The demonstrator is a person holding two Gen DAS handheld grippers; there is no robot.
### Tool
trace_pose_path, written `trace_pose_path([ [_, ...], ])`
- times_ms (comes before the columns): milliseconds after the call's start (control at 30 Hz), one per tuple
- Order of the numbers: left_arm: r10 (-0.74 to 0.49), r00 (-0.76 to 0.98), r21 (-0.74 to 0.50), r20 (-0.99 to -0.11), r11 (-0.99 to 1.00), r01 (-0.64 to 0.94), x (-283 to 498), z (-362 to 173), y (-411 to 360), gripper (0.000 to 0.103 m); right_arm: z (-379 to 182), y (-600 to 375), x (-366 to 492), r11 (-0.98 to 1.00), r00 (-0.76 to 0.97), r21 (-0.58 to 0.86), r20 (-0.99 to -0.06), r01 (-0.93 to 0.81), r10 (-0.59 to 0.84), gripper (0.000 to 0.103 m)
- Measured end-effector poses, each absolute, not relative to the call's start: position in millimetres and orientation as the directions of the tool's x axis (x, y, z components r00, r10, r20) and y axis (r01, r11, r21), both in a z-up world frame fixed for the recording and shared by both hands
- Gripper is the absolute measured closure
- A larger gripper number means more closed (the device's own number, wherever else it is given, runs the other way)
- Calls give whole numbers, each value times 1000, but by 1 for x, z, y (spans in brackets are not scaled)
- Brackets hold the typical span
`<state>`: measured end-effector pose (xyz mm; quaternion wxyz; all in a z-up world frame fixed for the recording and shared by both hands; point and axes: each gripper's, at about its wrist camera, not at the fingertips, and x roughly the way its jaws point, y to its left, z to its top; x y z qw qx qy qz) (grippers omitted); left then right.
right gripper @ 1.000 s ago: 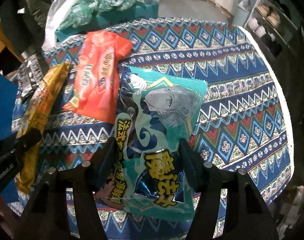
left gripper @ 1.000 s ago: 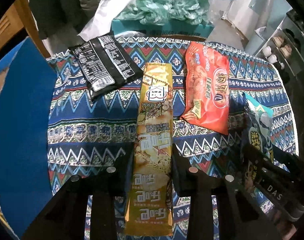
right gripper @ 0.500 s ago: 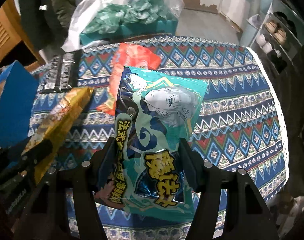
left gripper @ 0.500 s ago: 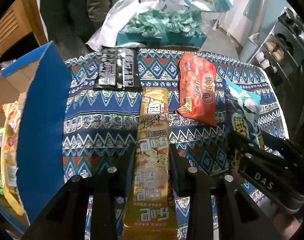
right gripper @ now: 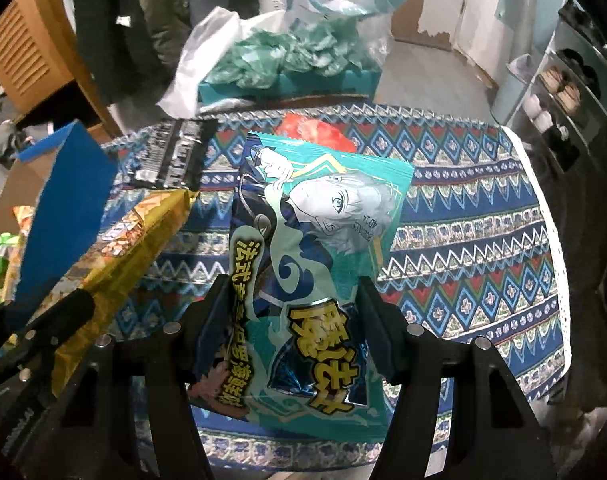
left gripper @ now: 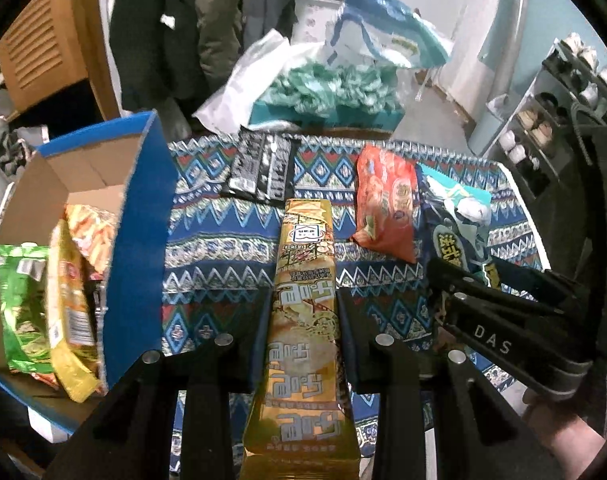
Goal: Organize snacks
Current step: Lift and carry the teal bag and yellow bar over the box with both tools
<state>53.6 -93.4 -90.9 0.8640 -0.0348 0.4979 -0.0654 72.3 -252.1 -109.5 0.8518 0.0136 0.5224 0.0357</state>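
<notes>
My left gripper (left gripper: 303,312) is shut on a long gold snack pack (left gripper: 305,320), held lifted above the patterned tablecloth (left gripper: 223,236). The same gold pack (right gripper: 119,256) shows at the left of the right wrist view. My right gripper (right gripper: 291,300) is shut on a teal snack bag with a cartoon figure (right gripper: 315,240), also raised off the table; that teal bag (left gripper: 459,224) appears at the right in the left wrist view. A red snack bag (left gripper: 387,204) and a black snack pack (left gripper: 263,164) lie on the cloth. A blue cardboard box (left gripper: 139,248) holding several snacks stands at the left.
Behind the table sits a teal box heaped with green wrapped items (left gripper: 335,92) and a white plastic bag (left gripper: 247,80). A wooden chair (left gripper: 43,40) stands at the far left. Shelves with shoes (left gripper: 543,128) are at the right. The tablecloth's right edge (right gripper: 551,240) drops off.
Both grippers have risen and pulled back with their packs, so more of the table shows. The blue box with its snacks has come into view at the left.
</notes>
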Motion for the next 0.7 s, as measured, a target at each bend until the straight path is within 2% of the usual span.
trace_pose_path([
  [700,-80,653,-167,-753,983,-73,25,-24,1,71,-56,-158,70,969,512,84,-837,-233,196,40],
])
